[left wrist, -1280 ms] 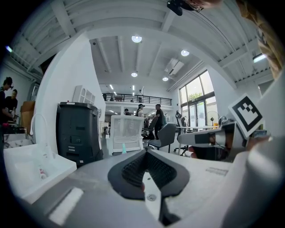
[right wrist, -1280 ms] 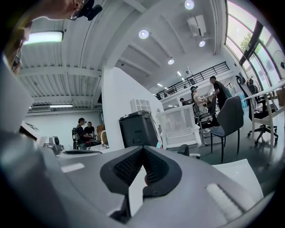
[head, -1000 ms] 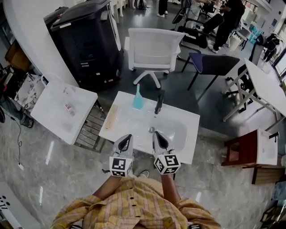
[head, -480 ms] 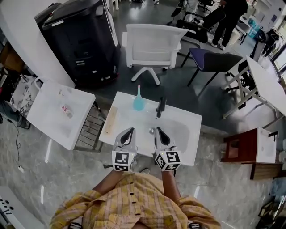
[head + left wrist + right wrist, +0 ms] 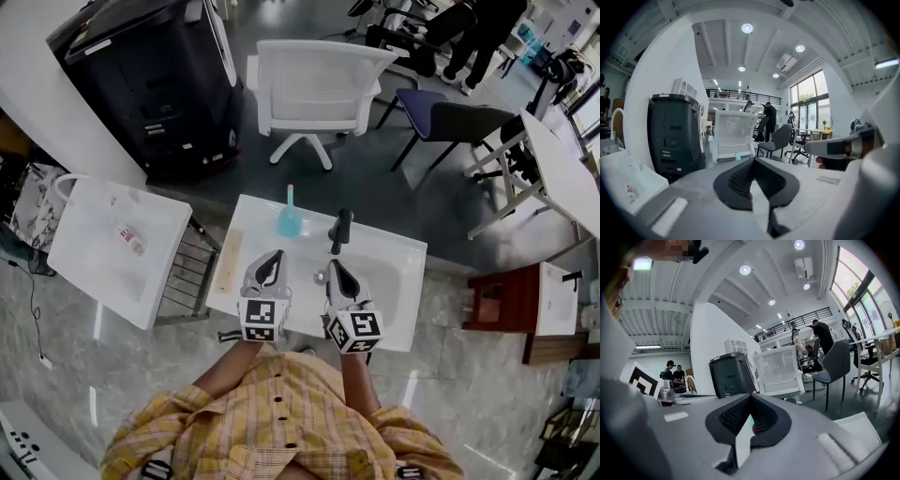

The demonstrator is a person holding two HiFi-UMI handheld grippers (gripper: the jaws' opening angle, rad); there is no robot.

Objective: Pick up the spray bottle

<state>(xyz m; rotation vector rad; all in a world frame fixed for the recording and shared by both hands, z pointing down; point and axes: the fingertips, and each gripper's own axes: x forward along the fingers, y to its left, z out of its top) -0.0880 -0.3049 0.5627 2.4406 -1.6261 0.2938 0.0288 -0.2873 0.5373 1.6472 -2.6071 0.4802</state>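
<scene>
The spray bottle point(image 5: 289, 217), teal with a thin neck, stands upright at the back left of a white sink counter point(image 5: 251, 246), beside a black tap point(image 5: 339, 230). My left gripper point(image 5: 272, 262) is shut and empty over the counter's front part, short of the bottle. Beside it, my right gripper point(image 5: 334, 269) hangs over the basin, also shut with nothing in it. In the left gripper view the bottle's teal top point(image 5: 737, 156) peeks just above the closed left gripper point(image 5: 752, 160). The right gripper point(image 5: 751, 395), in its own view, shows its jaws meeting at the tips.
Behind the sink are a white office chair point(image 5: 314, 84) and a big black machine point(image 5: 150, 75). A white side table point(image 5: 112, 248) stands to the left, a dark chair point(image 5: 459, 122) and white desk point(image 5: 562, 169) to the right, and a red-brown stool point(image 5: 506, 300).
Both grippers have moved forward from the sink's front edge to over the counter, closer to the bottle. Their jaws stayed shut.
</scene>
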